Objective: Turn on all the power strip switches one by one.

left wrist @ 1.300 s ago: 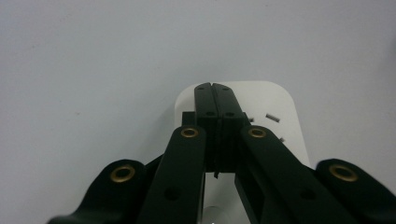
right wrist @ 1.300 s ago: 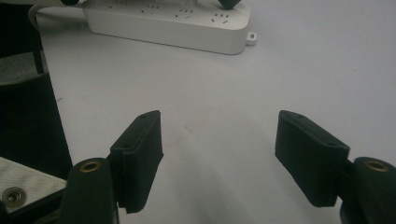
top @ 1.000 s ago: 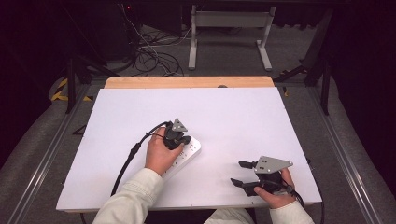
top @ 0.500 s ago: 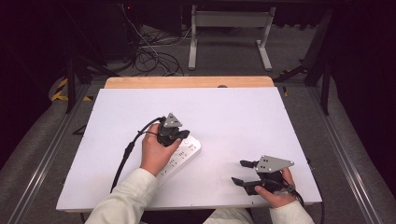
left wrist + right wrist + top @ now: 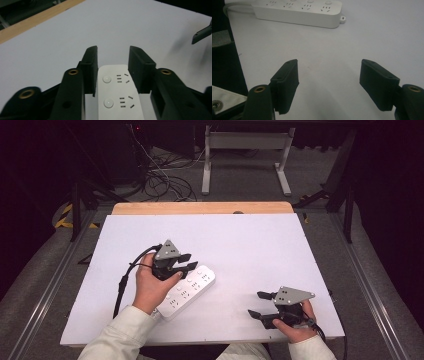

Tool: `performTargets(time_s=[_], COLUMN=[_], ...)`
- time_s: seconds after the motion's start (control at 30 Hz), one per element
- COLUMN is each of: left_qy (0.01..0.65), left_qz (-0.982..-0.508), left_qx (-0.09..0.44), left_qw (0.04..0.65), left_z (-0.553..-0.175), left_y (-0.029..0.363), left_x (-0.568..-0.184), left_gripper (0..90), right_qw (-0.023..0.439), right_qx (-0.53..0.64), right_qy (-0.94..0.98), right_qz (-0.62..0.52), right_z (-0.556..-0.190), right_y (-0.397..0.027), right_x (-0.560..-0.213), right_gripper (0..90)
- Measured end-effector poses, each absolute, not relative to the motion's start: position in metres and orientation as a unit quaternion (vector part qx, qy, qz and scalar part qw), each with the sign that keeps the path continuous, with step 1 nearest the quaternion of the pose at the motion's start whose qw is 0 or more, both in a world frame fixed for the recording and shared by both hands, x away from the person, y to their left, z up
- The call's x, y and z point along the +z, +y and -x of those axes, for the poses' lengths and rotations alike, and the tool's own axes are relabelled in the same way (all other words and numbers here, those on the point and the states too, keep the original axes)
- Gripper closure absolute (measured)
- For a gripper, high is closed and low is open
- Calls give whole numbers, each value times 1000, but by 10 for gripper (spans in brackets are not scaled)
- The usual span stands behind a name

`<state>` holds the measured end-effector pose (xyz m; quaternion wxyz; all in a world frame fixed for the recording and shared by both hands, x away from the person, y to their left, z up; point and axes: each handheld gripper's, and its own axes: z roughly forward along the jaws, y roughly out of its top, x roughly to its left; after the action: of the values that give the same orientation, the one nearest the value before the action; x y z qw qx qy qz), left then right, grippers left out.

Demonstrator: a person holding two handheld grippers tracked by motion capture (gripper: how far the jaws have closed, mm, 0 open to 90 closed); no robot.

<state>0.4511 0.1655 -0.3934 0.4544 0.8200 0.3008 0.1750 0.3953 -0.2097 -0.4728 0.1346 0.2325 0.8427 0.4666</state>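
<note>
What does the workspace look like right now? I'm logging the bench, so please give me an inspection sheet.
Surface: white table, wooden strip along its far edge.
Job's things: white power strip lying flat, sockets up.
Clutter: nothing seen.
Grippers: left gripper above the strip's far end, jaws just opened and apart from it; right gripper open, holding nothing, near the front edge.
Cables: black cable trailing from the left gripper; loose cables on floor.
Surroundings: dark room, grey frame legs beyond the table.
</note>
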Motion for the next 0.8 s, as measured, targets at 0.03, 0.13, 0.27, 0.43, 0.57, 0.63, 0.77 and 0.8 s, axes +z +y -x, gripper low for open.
performTargets(time_s=[0.03,0.13,0.27,0.43,0.57,0.63,0.77,0.8], left_qy=[297,287,278,280,284,286,286,285], left_qz=[-818,-812,-806,-794,-785,-783,-778,-778], left_qx=[180,191,199,204,189,184,198,201], left_qw=[459,471,484,499,517,521,523,522], left_z=[-448,-437,-421,-407,-398,-393,-384,-382], left_y=[169,178,191,210,224,230,242,245], left_x=[-391,-386,-383,-386,-393,-397,-405,-408], left_gripper=[518,431,345,269,247,243,231,226], right_qw=[135,137,140,141,144,145,147,147], right_qx=[468,469,470,470,470,472,473,472], right_qy=[842,841,839,838,838,836,835,835], right_qz=[-233,-234,-236,-237,-238,-239,-240,-241], right_z=[-395,-394,-394,-394,-394,-393,-393,-393], right_y=[-210,-210,-210,-210,-210,-211,-213,-213], right_x=[-473,-472,-472,-472,-472,-471,-471,-471], right_gripper=[318,312,307,304,301,301,300,298])
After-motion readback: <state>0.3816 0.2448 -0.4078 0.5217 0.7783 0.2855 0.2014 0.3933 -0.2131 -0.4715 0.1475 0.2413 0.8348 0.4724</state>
